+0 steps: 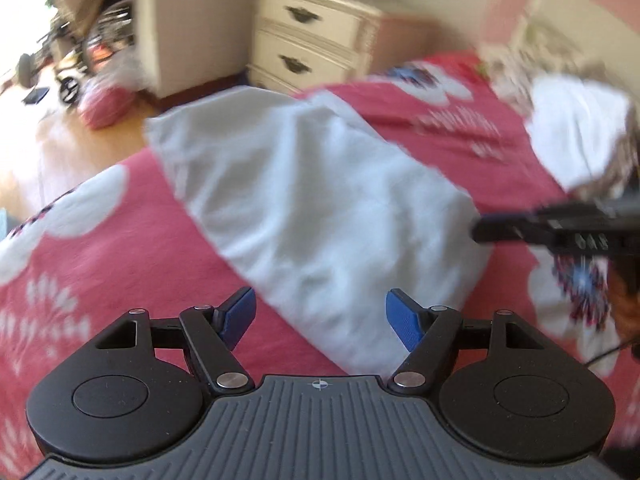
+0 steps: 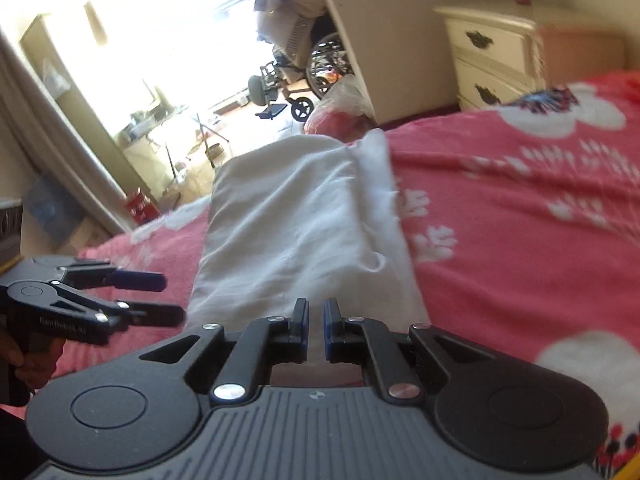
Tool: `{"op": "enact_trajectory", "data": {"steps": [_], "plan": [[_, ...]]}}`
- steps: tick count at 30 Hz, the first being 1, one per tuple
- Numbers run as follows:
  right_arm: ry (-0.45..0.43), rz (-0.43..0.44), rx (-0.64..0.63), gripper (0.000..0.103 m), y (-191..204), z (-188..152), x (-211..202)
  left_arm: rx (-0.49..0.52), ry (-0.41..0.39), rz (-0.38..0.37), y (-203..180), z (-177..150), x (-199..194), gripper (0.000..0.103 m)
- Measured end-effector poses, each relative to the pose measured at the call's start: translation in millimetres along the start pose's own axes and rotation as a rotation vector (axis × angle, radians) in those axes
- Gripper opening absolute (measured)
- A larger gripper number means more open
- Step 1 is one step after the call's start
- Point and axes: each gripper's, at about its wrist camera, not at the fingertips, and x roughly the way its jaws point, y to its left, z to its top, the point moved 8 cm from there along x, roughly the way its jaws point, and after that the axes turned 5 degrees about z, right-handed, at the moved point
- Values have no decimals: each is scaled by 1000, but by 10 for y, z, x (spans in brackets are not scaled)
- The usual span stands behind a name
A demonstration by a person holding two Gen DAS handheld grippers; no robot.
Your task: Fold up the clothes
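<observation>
1. The white garment point(image 1: 320, 200) lies as a long, narrow strip on the bed's pink floral blanket point(image 1: 120, 280), its far end reaching the bed's edge.
2. Your left tongs point(image 1: 320, 320) are spread; your right tongs point(image 2: 316, 330) are nearly pressed together at its near end, whether pinching cloth I cannot tell.
3. It looks light, soft and limp: grip edges or corners.

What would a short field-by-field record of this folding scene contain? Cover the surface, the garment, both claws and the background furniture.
surface: pink floral bedspread
garment: white garment, lying long and narrow on the bedspread
left claw: open, hovering over the garment's near end
right claw: nearly closed, narrow gap between the pads, at the garment's near edge; grip on cloth unclear
furniture: cream nightstand with two drawers
beyond the bed: wheelchair
</observation>
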Motion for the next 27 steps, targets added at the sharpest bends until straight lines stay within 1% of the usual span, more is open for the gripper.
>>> {"op": "enact_trajectory", "data": {"steps": [4, 6, 7, 15, 17, 20, 24, 27], "plan": [[37, -59, -11, 7, -112, -137, 169, 94, 32, -3, -131, -207, 112, 72], [61, -83, -4, 6, -195, -216, 254, 111, 39, 11, -133, -289, 173, 73], [60, -79, 1, 6, -206, -223, 256, 115, 38, 14, -131, -316, 188, 73], [47, -55, 46, 6, -289, -283, 272, 140, 10, 14, -99, -349, 118, 75], [44, -48, 57, 6, -310, -297, 276, 133, 12, 13, -90, -354, 107, 77], [44, -46, 64, 6, -322, -303, 282, 126, 11, 11, -72, -344, 59, 77], [52, -55, 48, 6, -308, -296, 294, 123, -13, 19, -25, -295, -64, 78], [51, -55, 48, 6, -314, -298, 297, 102, -37, 33, 20, -233, -129, 78]]}}
